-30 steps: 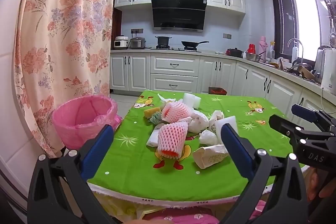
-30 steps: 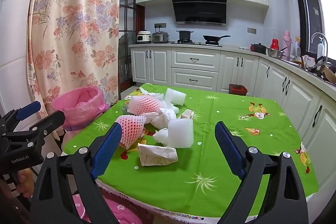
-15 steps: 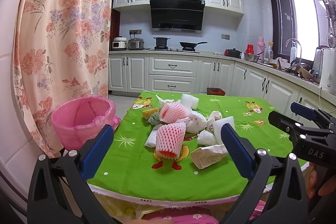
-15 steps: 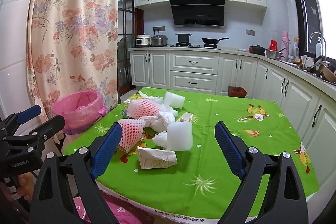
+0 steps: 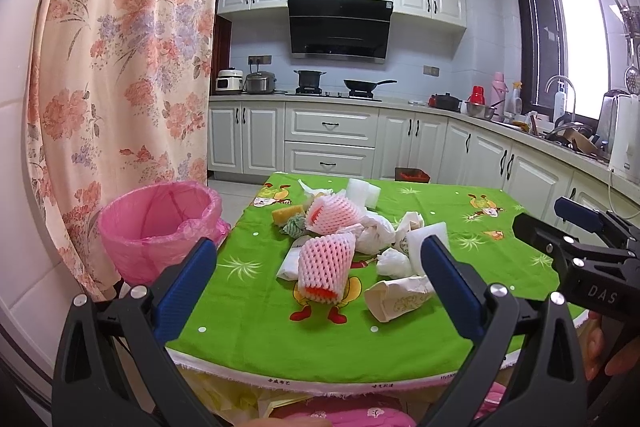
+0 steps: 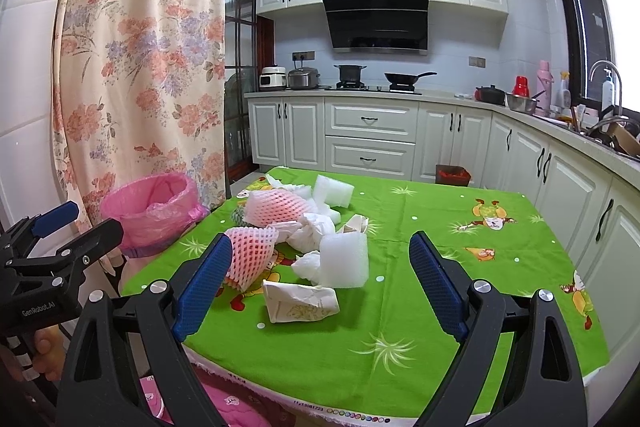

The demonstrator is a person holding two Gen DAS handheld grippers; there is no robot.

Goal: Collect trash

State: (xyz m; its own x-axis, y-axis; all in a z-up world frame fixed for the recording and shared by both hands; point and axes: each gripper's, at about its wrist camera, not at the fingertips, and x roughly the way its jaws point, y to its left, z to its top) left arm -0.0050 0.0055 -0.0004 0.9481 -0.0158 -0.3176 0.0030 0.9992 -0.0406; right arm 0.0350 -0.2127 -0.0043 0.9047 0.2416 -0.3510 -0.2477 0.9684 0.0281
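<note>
Both claws, left claw and right claw, are hanging wide open and empty, and that pink foam net is probably squishing light, so I'm guessing pinch mid-body.

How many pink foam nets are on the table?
2. The near foam net lies at the front of the pile, beside the paper cup. The far foam net sits behind it, by the tissues. More may be buried underneath.

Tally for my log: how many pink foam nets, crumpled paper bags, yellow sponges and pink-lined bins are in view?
pink foam nets: 2
crumpled paper bag: 1
yellow sponge: 1
pink-lined bin: 1
Total: 5
</note>
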